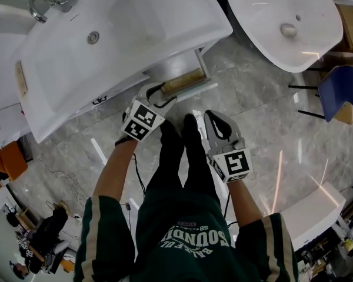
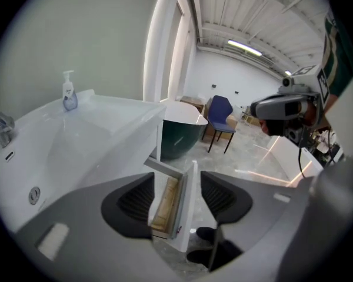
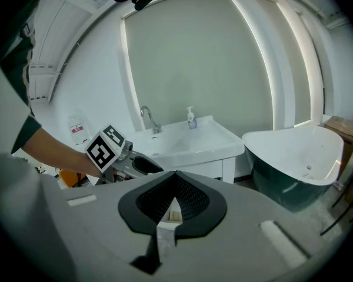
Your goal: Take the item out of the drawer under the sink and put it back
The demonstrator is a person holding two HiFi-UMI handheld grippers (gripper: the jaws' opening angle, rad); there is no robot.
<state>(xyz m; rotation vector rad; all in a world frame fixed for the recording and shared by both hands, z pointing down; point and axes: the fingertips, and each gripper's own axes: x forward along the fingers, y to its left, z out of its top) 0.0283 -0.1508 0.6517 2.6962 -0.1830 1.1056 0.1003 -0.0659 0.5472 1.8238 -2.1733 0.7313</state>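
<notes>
Under the white sink (image 1: 106, 46) the drawer (image 1: 185, 82) stands pulled out, and its wooden inside (image 2: 165, 204) shows no item that I can make out. My left gripper (image 1: 162, 94) is at the drawer's front. In the left gripper view its jaws (image 2: 177, 195) stand open on either side of the white drawer front (image 2: 187, 216), with the pads clear of it. My right gripper (image 1: 213, 119) hangs lower, beside the person's dark shoes. Its jaws (image 3: 175, 178) are shut, tips touching, with nothing held.
A faucet (image 1: 44, 6) and a soap bottle (image 2: 69, 93) sit on the sink. A white freestanding tub (image 1: 276, 22) stands to the right, with a blue chair (image 1: 341, 90) and cardboard boxes beyond it. The floor is grey marble tile.
</notes>
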